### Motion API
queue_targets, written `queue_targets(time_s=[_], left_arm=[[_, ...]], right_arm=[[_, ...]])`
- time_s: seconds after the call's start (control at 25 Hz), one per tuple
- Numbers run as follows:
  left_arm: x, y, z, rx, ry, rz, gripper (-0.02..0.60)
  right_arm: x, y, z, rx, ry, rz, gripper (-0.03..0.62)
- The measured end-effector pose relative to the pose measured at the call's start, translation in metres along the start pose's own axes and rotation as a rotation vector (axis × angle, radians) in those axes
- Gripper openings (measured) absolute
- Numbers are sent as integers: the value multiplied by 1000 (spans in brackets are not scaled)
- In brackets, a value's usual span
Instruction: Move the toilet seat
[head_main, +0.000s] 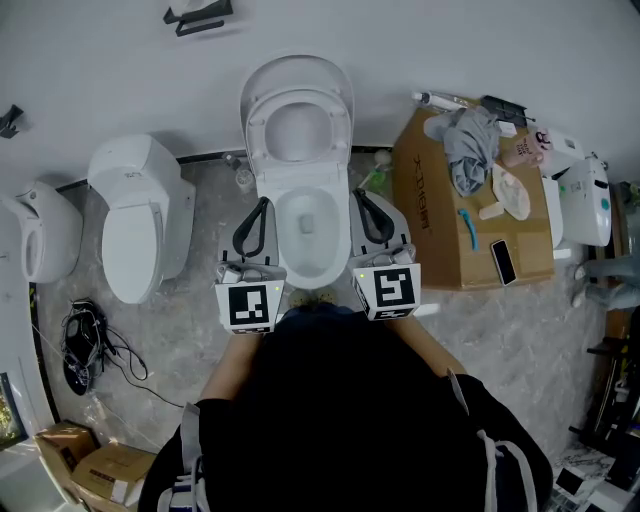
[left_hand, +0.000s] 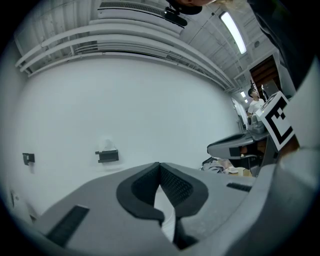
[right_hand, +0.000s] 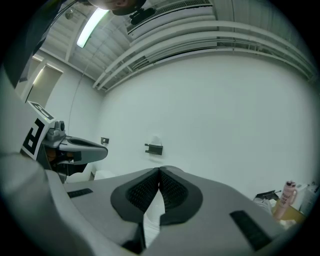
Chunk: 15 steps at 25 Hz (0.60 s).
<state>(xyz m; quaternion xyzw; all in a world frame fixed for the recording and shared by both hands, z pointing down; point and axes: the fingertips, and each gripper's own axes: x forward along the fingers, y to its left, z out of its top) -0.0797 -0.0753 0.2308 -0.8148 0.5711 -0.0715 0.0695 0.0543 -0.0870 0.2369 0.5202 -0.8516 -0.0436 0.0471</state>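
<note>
While both sets of jaws are sitting closed on nothing, left gripper (head_main: 264, 203) and right gripper (head_main: 357, 194) are flanking the bowl (head_main: 305, 225). Toilet seat (head_main: 340, 128) is standing raised ahead, between them, long axis running away, seemingly equidistant.

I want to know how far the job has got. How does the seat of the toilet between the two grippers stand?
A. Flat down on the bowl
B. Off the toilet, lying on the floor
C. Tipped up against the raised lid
C: in the head view the seat stands tipped up against the lid, and the bowl below it lies uncovered.
</note>
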Motion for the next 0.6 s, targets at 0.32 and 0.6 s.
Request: queue_targets(time_s=[0.32, 0.6], left_arm=[[-2, -7, 3, 0, -5, -11, 6], [-4, -8, -3, -10, 15, -12, 6]], right_arm=[[-5, -2, 0, 3, -1, -8, 23], [-6, -1, 1, -4, -6, -8, 23]])
